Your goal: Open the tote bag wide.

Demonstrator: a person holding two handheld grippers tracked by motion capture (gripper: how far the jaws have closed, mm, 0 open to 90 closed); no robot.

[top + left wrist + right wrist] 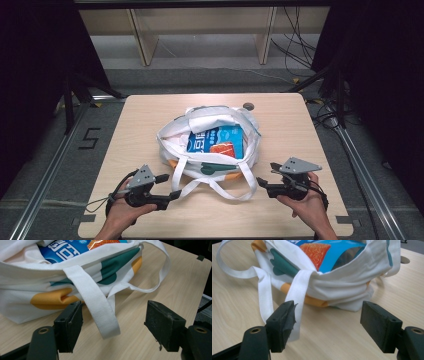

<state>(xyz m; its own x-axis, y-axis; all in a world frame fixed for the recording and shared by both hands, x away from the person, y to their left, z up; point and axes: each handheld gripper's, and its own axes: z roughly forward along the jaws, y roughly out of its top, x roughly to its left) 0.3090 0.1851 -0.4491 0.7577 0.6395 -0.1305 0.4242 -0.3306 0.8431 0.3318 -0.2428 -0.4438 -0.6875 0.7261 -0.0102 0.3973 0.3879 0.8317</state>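
Note:
A white cloth tote bag point(220, 122) with green and orange patches lies open in the middle of the wooden table point(150, 115). Inside it is a blue snack packet point(216, 141) with an orange picture. The bag's handle straps point(212, 187) trail toward the near edge. My left gripper point(170, 186) is open at the bag's near left corner; in the left gripper view point(113, 327) one strap point(100, 307) hangs between the jaws, untouched. My right gripper point(266, 174) is open at the near right corner, and in the right gripper view point(328, 323) a strap point(298, 290) lies against the left jaw.
A round grey cable port point(248, 106) sits in the table behind the bag. Beyond the far edge stand wooden shelf legs point(142, 40), with cables point(295, 45) on the floor. Bare tabletop runs along both sides of the bag.

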